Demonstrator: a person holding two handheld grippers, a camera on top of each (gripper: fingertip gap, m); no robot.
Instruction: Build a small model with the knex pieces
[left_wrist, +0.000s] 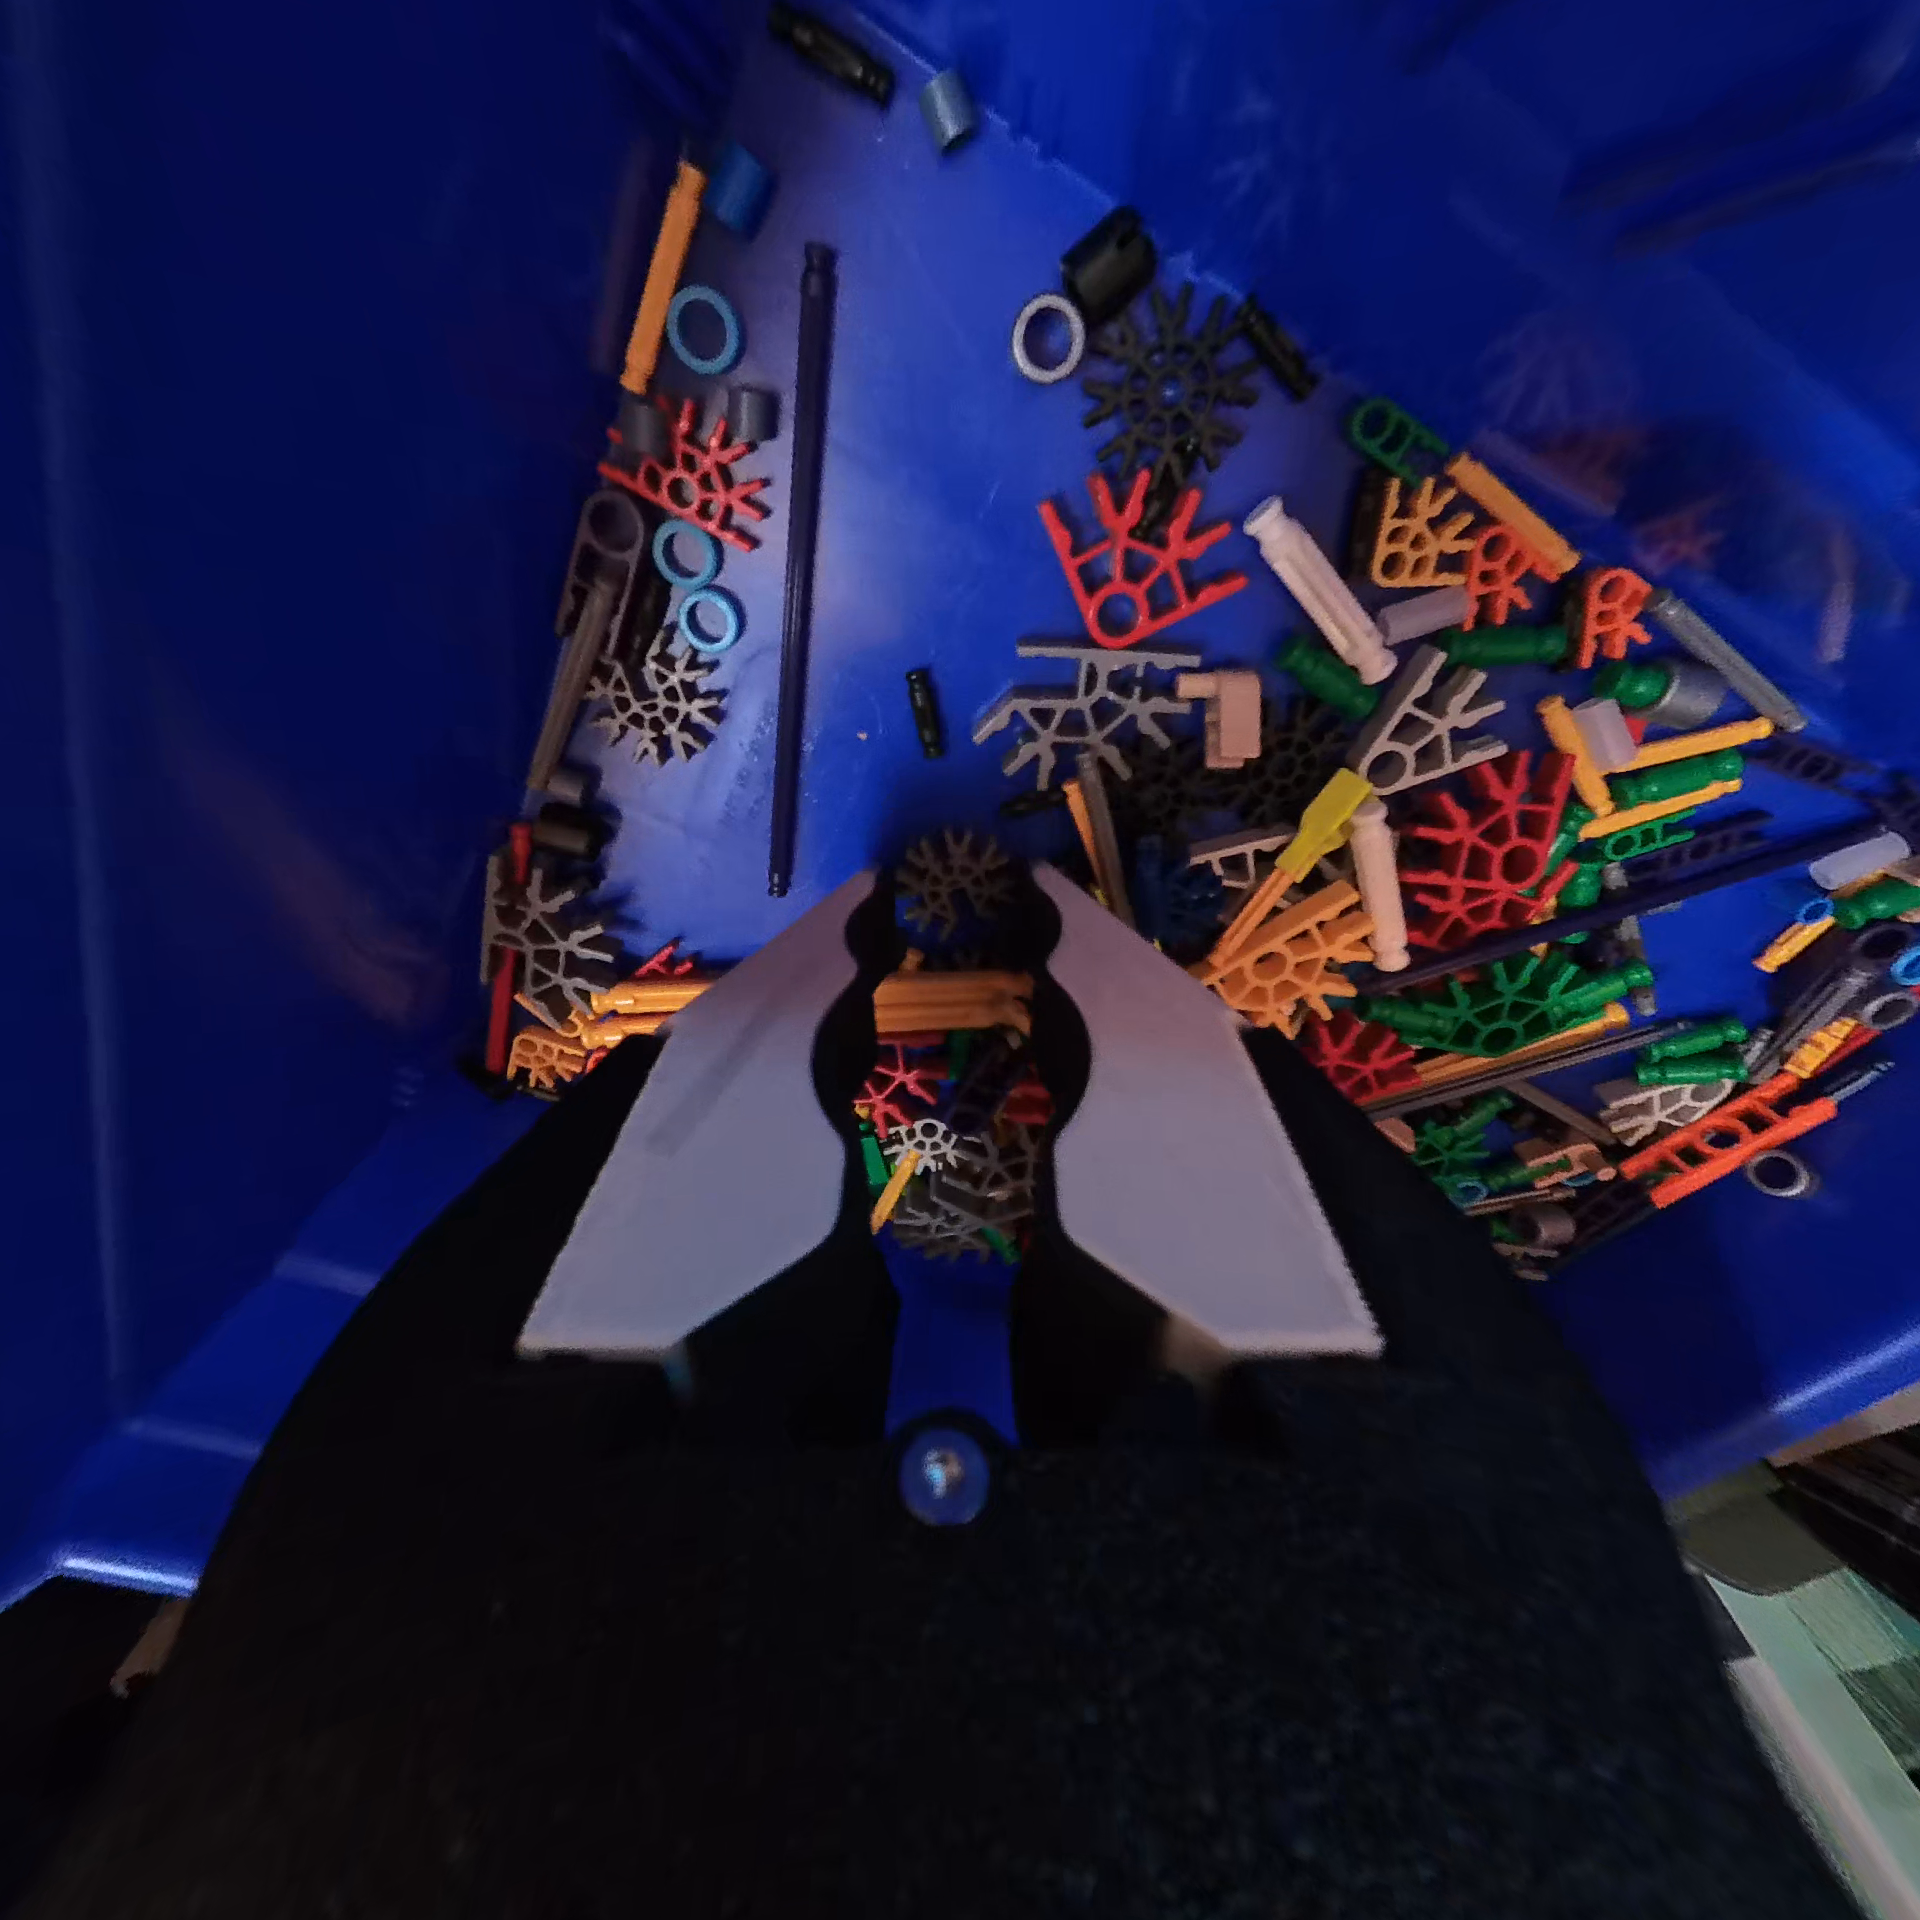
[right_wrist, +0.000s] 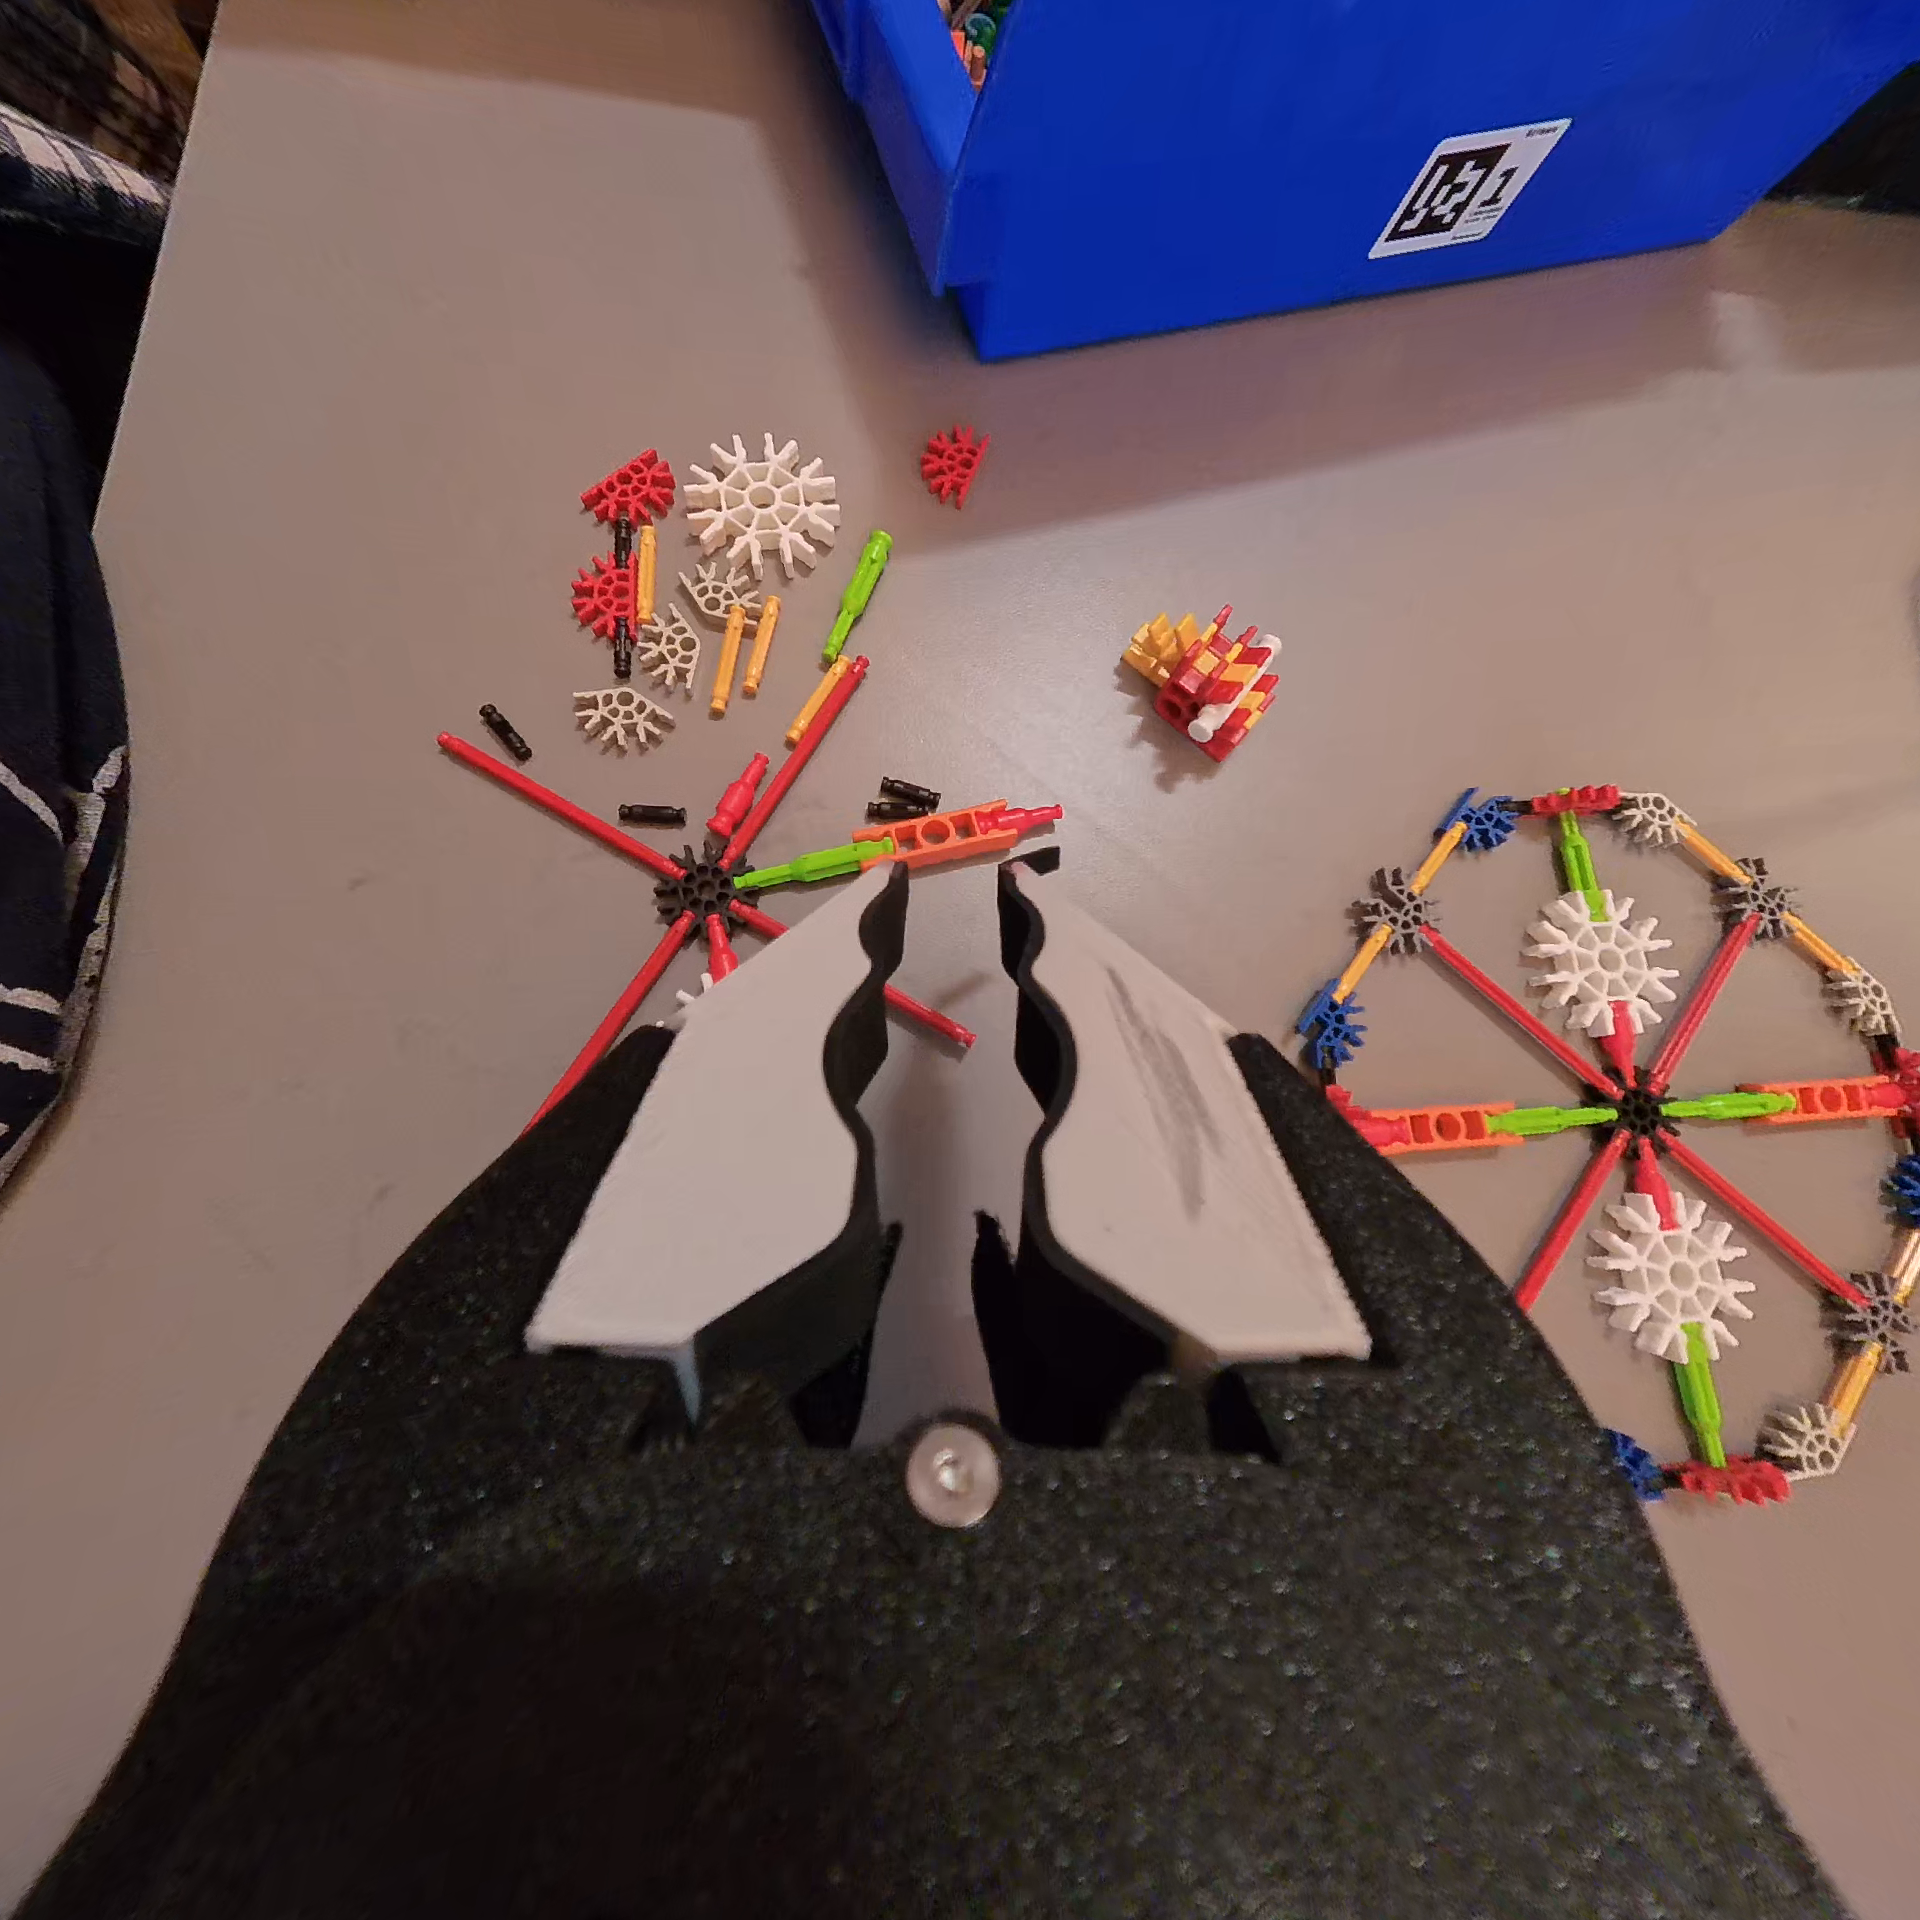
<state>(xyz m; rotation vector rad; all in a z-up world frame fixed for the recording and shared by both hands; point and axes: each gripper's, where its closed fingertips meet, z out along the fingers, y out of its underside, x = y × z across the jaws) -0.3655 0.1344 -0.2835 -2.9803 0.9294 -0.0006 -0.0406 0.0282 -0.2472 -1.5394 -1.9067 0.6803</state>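
My left gripper (left_wrist: 956, 878) reaches down into a blue bin (left_wrist: 312, 623). Its jaws are closed on a small dark round snowflake connector (left_wrist: 954, 881) held at the tips, above a heap of coloured rods and connectors (left_wrist: 1455, 883). My right gripper (right_wrist: 961, 871) hovers over a grey table (right_wrist: 416, 312), jaws a little apart and empty. Its tips are just in front of an orange connector (right_wrist: 940, 831) at the end of a green rod on a half-built spoke assembly with a black hub (right_wrist: 704, 888) and red rods.
A finished wheel of rods and connectors (right_wrist: 1631, 1112) lies at the right. Loose red, white and grey connectors and yellow rods (right_wrist: 717, 582) lie at the far left. A small red and yellow stack of parts (right_wrist: 1205, 675) and the blue bin with a marker sticker (right_wrist: 1247, 208) lie beyond. The gap from one gripper's tips to the other's is roughly 35 cm.
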